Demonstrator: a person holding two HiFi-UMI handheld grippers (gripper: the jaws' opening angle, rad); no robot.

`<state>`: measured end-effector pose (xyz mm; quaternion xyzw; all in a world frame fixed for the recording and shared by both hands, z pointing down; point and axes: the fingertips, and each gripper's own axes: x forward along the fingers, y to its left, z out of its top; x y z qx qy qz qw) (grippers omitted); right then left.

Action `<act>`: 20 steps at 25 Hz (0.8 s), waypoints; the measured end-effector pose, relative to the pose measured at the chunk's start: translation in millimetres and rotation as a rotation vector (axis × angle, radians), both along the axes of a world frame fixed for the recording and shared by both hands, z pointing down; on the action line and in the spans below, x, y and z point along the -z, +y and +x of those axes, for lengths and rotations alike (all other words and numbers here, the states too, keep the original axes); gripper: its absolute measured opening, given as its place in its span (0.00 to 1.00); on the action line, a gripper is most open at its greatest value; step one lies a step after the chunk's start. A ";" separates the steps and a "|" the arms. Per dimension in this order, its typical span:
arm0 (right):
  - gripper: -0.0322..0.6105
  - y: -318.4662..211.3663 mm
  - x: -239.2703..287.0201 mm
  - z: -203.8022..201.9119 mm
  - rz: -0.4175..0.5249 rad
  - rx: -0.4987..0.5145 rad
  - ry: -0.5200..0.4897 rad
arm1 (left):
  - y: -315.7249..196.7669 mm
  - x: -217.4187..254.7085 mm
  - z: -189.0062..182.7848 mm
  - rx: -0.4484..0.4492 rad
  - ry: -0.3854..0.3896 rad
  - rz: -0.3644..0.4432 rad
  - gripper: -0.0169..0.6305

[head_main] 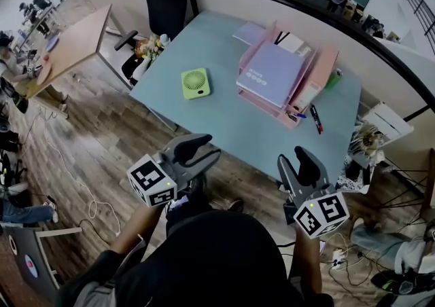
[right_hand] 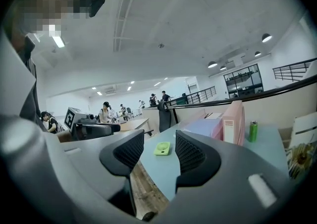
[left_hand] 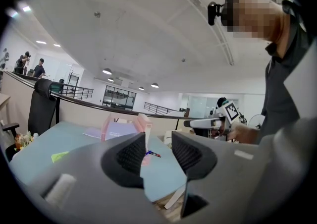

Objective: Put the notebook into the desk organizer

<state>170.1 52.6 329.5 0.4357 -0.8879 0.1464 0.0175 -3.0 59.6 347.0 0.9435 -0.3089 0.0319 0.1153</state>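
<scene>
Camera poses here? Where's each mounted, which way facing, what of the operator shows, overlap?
Head view: on the person's head, steeply down at table, pink organizer, green fan; left gripper, right gripper, arms show.
Left gripper view: rides left gripper, along its empty jaws toward organizer; right gripper, torso at right.
Right gripper view: rides right gripper, along its empty jaws toward fan; left gripper at left.
Shared: all three show organizer.
</scene>
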 end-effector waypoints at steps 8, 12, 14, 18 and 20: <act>0.33 -22.7 -0.9 0.3 -0.009 -0.078 0.016 | -38.6 -1.8 -4.2 -0.056 0.022 -0.002 0.29; 0.33 -37.3 4.7 -4.4 -0.006 -0.130 0.021 | -66.1 -0.2 -6.9 -0.105 0.033 0.003 0.29; 0.33 -45.6 6.6 -7.1 -0.002 -0.154 0.023 | -79.5 0.3 -9.0 -0.133 0.040 0.008 0.29; 0.33 -59.4 9.6 -11.9 0.002 -0.207 0.025 | -104.5 1.9 -12.9 -0.177 0.048 0.008 0.29; 0.33 -65.4 11.1 -14.8 -0.002 -0.231 0.032 | -115.6 3.1 -14.5 -0.196 0.053 0.009 0.29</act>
